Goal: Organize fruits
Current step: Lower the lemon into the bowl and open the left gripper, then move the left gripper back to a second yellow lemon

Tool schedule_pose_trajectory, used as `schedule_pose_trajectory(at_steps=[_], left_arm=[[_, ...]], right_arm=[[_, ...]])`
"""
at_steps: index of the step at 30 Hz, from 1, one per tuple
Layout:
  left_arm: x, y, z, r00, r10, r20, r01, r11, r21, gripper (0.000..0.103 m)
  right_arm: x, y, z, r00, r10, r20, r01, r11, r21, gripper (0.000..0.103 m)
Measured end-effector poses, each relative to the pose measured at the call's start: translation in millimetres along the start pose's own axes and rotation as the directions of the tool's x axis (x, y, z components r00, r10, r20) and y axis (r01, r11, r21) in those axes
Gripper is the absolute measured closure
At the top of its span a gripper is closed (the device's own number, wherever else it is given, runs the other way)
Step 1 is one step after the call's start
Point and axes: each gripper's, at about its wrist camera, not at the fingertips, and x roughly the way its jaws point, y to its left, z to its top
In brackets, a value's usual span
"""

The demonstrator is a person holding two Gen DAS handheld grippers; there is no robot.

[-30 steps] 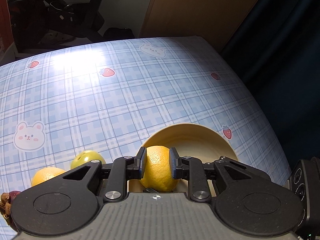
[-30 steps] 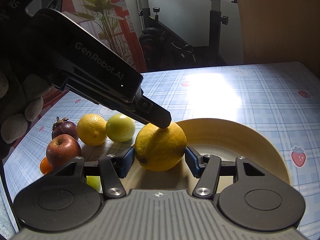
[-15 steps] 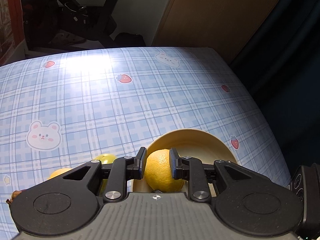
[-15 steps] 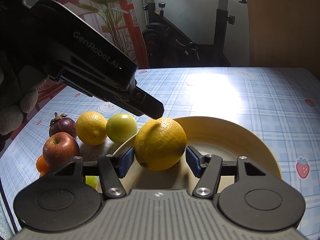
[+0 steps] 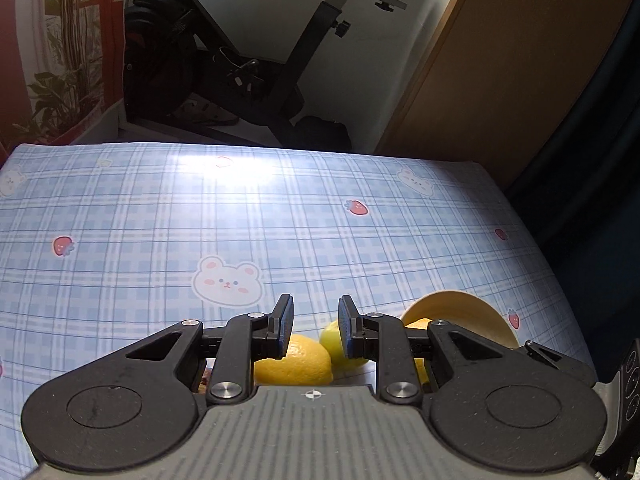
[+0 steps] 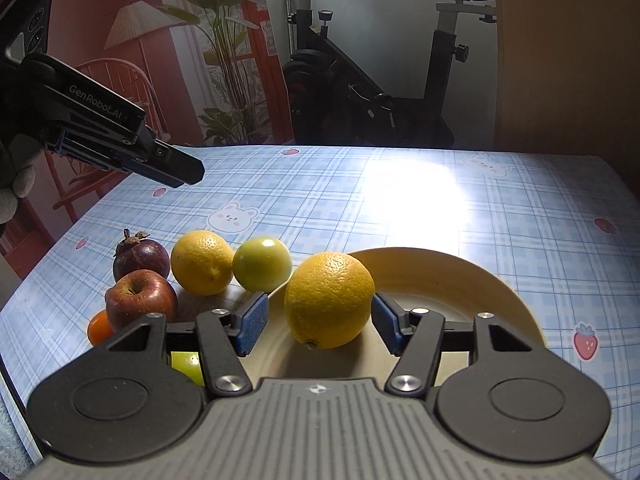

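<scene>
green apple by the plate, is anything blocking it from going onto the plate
Nothing stands between them: the green apple sits right at the plate rim. The big orange fills the plate's near left side; the rest is bare.

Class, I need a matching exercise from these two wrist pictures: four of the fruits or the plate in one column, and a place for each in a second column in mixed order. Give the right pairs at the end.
Things
1. large orange
2. red apple
3. mangosteen
4. yellow plate

Places
A. behind the red apple, farthest left of the back row
B. on the yellow plate, between the right gripper's open jaws
C. on the checked tablecloth, to the right of the loose fruits
D. in front of the mangosteen, beside a small orange fruit

Pairs: 1-B, 2-D, 3-A, 4-C
</scene>
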Motion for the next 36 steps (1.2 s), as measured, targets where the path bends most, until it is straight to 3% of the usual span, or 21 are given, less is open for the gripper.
schedule_pose_trajectory(at_steps=[7, 13, 20, 22, 25, 32, 36], left_arm=[[-14, 31, -4, 0.998, 0.060, 0.016, -0.059, 0.998, -0.018, 0.077], [-16, 55, -7, 0.998, 0.055, 0.008, -0.055, 0.997, -0.050, 0.077], [11, 55, -8, 0.999, -0.010, -0.036, 0.007, 0.997, -0.079, 0.077], [20, 56, -9, 0.997, -0.050, -0.051, 0.045, 0.994, -0.104, 0.077], [32, 53, -9, 0.991, -0.114, -0.075, 0.106, 0.989, -0.103, 0.077], [48, 46, -13, 0.987, -0.129, -0.098, 0.121, 0.988, -0.092, 0.077], [51, 48, -12, 0.985, -0.136, -0.104, 0.126, 0.987, -0.104, 0.071]], right_arm=[[-1, 21, 11, 1.000, 0.002, 0.007, -0.001, 0.999, -0.052, 0.042], [17, 44, 19, 0.999, 0.030, -0.042, -0.036, 0.987, -0.155, 0.044], [45, 68, 26, 0.988, 0.070, -0.136, -0.108, 0.948, -0.299, 0.060], [52, 74, 25, 0.983, 0.074, -0.167, -0.126, 0.938, -0.324, 0.071], [61, 77, 20, 0.975, 0.078, -0.207, -0.145, 0.932, -0.333, 0.078], [73, 78, 17, 0.969, 0.079, -0.234, -0.151, 0.940, -0.306, 0.079], [78, 78, 19, 0.968, 0.075, -0.238, -0.147, 0.942, -0.303, 0.079]])
